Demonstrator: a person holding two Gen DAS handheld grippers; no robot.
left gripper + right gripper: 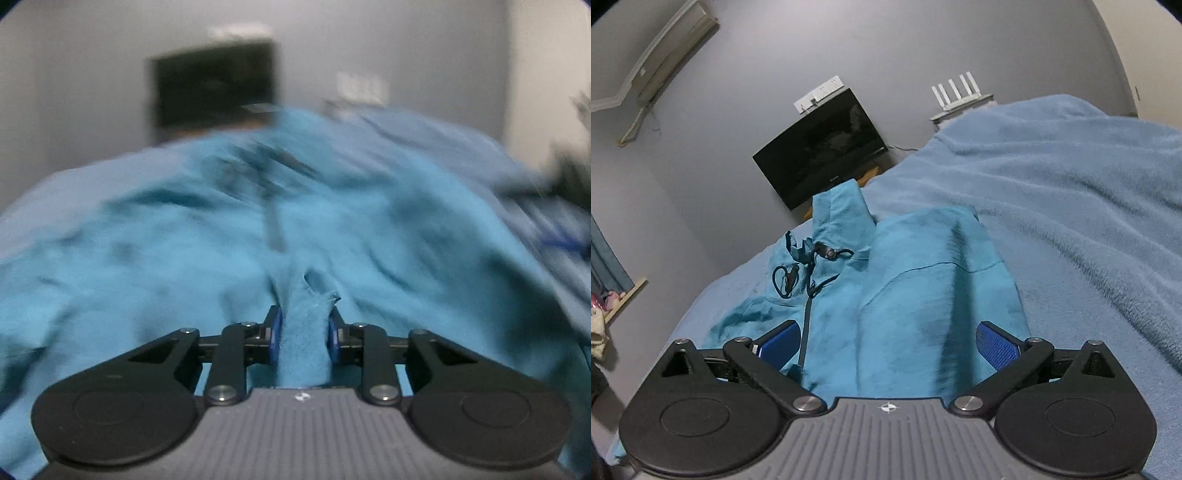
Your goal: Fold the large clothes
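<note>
Nearest the left wrist camera, the left gripper (304, 332) is pinching a bunched strip of the teal jacket (184, 258) between its blue fingers (276, 334), which are closing tight against the cloth on both sides. This is probably so that an edge can be carried over for a fold. The view is smearing, so the grip is likely in motion.

The right gripper (886, 343) is hovering low over the same jacket (916, 295) with its fingers (777, 345) spread wide and gripping nothing. It seems to be lining up on the hem for a second grasp.

The garment is lying front-up on the bed (1089, 221), over a pale blue fleece blanket, its dark drawcords (798, 273) tangling at the collar. Beyond it, a dark screen (823, 147) is leaning against the grey wall.
</note>
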